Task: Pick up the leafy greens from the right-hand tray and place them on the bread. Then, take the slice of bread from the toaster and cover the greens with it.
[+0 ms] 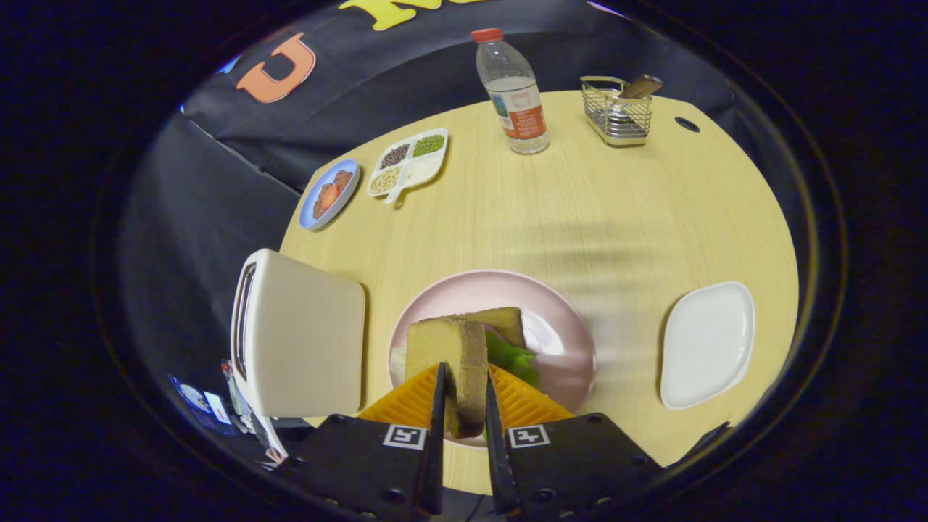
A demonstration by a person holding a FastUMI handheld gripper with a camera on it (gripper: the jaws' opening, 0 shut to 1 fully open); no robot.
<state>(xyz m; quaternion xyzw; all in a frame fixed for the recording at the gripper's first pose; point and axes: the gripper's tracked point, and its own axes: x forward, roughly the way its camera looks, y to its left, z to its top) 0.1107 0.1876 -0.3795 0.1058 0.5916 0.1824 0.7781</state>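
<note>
A slice of bread (449,362) is held on edge, pinched from both sides by the fingers of the gripper (462,406), over the pink plate (565,341). Just beyond it, at 12 o'clock, another bread slice (504,319) is seen on the plate, with leafy greens (513,359) showing beneath it at 1 o'clock. The toaster (301,337) is placed at 9 o'clock on the worktop (580,210), touching nothing. A white tray (707,344) lies at 3 o'clock. Far off at 12, a water bottle (515,94) and wire basket (618,112) are set.
</note>
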